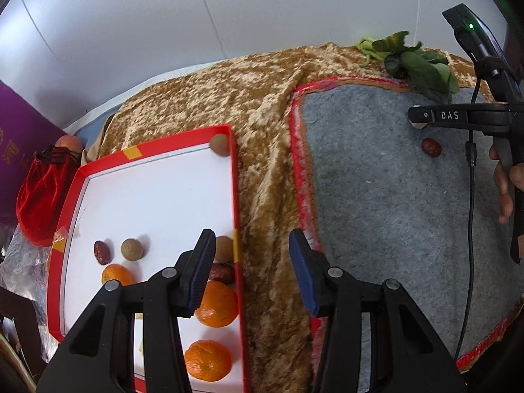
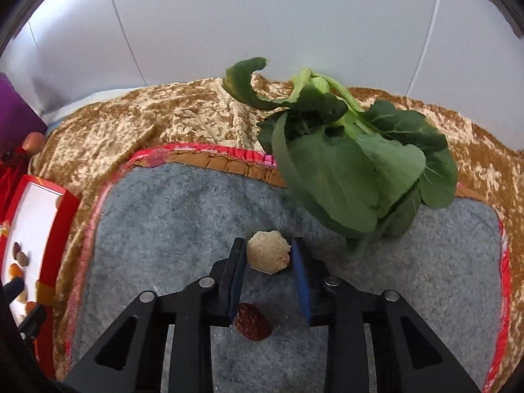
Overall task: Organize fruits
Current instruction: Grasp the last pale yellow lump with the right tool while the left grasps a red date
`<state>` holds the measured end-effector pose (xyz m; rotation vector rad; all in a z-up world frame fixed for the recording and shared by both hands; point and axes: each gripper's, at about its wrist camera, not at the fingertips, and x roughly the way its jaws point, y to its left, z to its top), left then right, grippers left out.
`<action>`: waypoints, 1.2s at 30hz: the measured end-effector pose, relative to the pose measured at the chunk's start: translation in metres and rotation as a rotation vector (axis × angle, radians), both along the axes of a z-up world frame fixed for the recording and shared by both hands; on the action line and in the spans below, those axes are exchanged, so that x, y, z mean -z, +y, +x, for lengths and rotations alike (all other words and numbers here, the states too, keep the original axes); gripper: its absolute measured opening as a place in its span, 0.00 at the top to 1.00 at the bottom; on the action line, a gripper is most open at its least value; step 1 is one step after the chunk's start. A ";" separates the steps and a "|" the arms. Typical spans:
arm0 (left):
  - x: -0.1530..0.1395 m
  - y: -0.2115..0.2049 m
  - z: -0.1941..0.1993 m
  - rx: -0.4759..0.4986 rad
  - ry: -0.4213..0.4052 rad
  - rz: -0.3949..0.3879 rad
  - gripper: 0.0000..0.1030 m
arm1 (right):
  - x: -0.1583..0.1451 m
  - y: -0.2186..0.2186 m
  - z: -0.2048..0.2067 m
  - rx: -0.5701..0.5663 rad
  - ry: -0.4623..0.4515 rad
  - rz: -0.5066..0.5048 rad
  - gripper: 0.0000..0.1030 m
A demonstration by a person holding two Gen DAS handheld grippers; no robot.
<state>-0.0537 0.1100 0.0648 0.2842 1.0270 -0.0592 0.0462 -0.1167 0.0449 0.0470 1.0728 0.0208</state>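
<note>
Right wrist view shows the right tool low over the grey mat, its jaws either side of a pale, faceted fruit piece. The right pad looks to touch the piece while a gap shows on the left, so I judge it bracketed rather than clamped. A red date lies on the mat just below the left finger, and greens rest at the mat's far edge.

Left wrist view has the left tool apart and empty, hovering over the right rim of the red tray, which already holds oranges, dates and brown round fruits.

The step in hand seems to be picking up the pale piece. Next it calls for closing fully, lifting, and carrying it left to the tray; the date remains.
</note>
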 end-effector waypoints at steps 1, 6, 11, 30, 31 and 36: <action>-0.001 -0.005 0.000 0.016 -0.007 -0.005 0.57 | -0.004 -0.006 -0.003 0.011 0.007 0.032 0.73; 0.000 -0.040 0.001 0.137 -0.005 -0.057 0.57 | -0.028 -0.041 -0.026 0.084 0.019 0.111 0.73; 0.003 -0.089 0.015 0.265 0.000 -0.141 0.57 | -0.042 -0.099 -0.066 0.210 0.057 0.271 0.73; 0.040 -0.173 0.058 0.332 0.033 -0.249 0.57 | -0.035 -0.123 -0.097 0.180 0.130 0.343 0.73; 0.040 -0.173 0.060 0.329 0.034 -0.257 0.57 | -0.034 -0.122 -0.097 0.176 0.135 0.340 0.73; 0.044 -0.172 0.063 0.327 0.041 -0.267 0.58 | -0.028 -0.126 -0.097 0.185 0.149 0.317 0.72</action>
